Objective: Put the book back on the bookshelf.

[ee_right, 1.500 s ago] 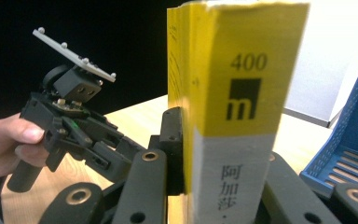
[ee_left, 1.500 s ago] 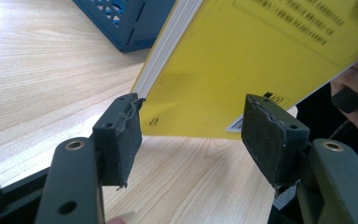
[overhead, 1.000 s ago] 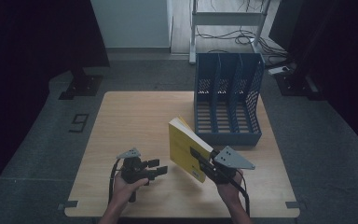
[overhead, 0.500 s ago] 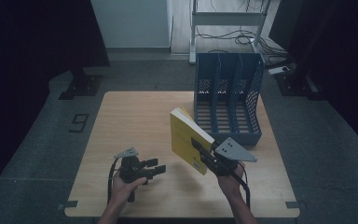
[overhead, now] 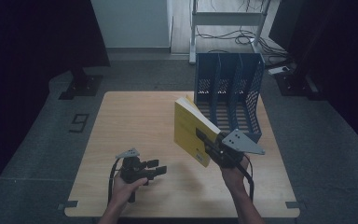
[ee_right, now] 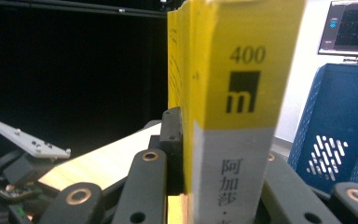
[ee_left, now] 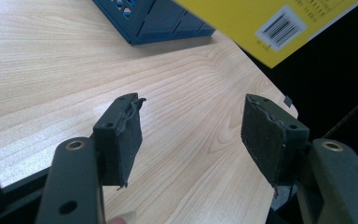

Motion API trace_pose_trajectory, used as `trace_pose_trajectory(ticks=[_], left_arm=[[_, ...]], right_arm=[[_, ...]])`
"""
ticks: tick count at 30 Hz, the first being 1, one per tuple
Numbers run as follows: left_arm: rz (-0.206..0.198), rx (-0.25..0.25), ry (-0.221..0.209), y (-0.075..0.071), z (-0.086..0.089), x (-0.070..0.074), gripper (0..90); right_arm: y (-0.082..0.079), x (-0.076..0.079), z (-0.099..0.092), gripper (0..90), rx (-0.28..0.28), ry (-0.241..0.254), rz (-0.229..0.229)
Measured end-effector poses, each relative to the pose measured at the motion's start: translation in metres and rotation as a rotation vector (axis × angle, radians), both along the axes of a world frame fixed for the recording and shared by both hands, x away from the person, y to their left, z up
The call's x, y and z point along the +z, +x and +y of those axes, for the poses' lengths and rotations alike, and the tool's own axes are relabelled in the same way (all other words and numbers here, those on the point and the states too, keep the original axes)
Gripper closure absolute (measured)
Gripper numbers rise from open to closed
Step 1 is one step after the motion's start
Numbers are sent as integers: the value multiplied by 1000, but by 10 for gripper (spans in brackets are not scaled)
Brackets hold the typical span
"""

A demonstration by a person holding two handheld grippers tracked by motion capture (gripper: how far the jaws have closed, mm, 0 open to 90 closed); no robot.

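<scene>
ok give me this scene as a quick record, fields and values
held: yellow book, clamped in right tool, lifted off the table
book pose: tilted, spine facing the right tool's camera
left tool: open, holding nothing, low over the table
rack: blue file rack at the table's far right, slots look unfilled
book vs rack: apart, book in front of it
</scene>
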State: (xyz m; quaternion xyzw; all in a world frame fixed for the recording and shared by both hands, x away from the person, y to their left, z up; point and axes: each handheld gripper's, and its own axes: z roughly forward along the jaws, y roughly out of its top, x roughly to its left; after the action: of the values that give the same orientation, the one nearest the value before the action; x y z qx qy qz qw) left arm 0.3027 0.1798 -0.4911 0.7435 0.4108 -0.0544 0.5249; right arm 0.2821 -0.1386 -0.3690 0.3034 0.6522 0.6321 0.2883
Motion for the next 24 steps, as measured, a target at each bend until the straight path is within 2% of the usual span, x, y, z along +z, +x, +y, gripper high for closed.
trace_pose_trajectory(ticks=[18,24], left_arm=[[15,2,-7,1,1,-1,375],[16,1,-10,1,2,-1,374]], right_arm=[[12,22,-6,749,-45,21,-8],[22,26,-7,749,-71,17,-2]])
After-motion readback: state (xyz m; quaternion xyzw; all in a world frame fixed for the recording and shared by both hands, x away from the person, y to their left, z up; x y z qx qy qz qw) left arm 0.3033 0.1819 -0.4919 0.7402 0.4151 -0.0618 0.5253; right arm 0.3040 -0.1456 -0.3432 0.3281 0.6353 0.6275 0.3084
